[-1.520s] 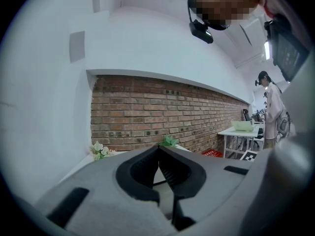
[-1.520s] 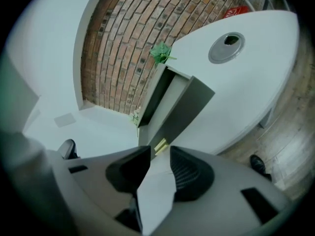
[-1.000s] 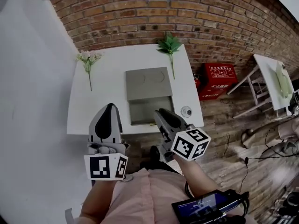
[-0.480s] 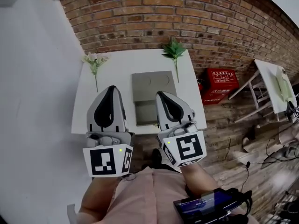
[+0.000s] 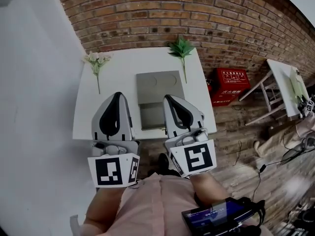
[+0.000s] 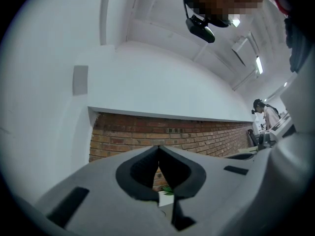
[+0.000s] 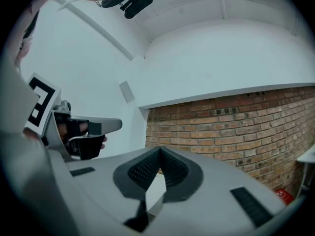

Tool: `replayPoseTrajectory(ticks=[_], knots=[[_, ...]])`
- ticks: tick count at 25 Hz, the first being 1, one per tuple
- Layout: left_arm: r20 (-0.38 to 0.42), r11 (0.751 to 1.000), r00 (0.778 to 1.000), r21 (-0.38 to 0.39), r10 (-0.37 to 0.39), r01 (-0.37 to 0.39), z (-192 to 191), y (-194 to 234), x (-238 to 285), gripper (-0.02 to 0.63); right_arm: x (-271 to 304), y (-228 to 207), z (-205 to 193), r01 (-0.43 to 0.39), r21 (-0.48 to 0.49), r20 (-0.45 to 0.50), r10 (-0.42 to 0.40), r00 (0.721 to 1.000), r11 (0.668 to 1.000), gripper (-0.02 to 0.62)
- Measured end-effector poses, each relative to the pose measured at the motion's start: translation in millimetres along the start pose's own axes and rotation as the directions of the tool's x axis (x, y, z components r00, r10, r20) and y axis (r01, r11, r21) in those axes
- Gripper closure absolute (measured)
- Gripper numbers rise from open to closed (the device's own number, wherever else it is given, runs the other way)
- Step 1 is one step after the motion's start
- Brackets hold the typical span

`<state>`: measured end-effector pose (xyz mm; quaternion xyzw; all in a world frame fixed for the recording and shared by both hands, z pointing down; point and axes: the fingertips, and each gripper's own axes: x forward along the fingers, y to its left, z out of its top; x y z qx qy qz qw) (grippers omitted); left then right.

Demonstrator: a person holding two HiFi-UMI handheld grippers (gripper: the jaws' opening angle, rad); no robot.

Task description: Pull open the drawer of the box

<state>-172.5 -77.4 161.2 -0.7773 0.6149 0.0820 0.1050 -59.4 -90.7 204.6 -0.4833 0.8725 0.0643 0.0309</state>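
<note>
A grey box (image 5: 157, 86) stands on the white table (image 5: 123, 73), and its drawer (image 5: 151, 116) is pulled out toward me and looks empty. Both grippers are held up level in front of my chest, side by side, above the table's near edge. The left gripper (image 5: 116, 95) is shut with nothing in it, its pads meeting in the left gripper view (image 6: 158, 147). The right gripper (image 5: 168, 98) is shut and empty too (image 7: 160, 149), and it covers the drawer's right front corner. Neither gripper touches the box.
White flowers (image 5: 96, 60) lie at the table's far left and a green sprig (image 5: 180, 47) at the far right. A brick wall (image 5: 197, 14) runs behind. A red case (image 5: 231, 80) sits on the floor, with another white table (image 5: 285, 82) at the right.
The right gripper has lifted away from the drawer front, rolled upright and come level beside the left one. The left gripper has risen a little. The drawer stays open.
</note>
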Motion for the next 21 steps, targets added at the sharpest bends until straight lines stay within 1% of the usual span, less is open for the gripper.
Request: replayPoseTrajectory(ticks=[8, 14, 17, 21], knots=[[-0.009, 1.0, 1.0, 0.001, -0.003, 0.003, -3.7, -1.6, 1.9, 0.598, 1.9, -0.9, 1.2, 0.001, -0.012, 0.004, -0.001, 1.0, 1.0, 0.592], [-0.009, 1.0, 1.0, 0.005, -0.006, 0.006, -4.3, -3.1, 2.4, 0.598, 2.5, 1.2, 1.4, 0.0, 0.006, -0.008, 0.0, 1.0, 1.0, 0.592], [-0.008, 1.0, 1.0, 0.004, -0.011, 0.011, -5.8, -5.0, 3.1, 0.598, 2.1, -1.6, 0.6, 0.005, -0.01, 0.006, -0.005, 1.0, 1.0, 0.592], [-0.01, 1.0, 1.0, 0.006, -0.015, 0.015, -7.0, -5.8, 4.0, 0.598, 3.0, -0.6, -0.8, 0.005, -0.002, -0.002, -0.005, 1.0, 1.0, 0.592]])
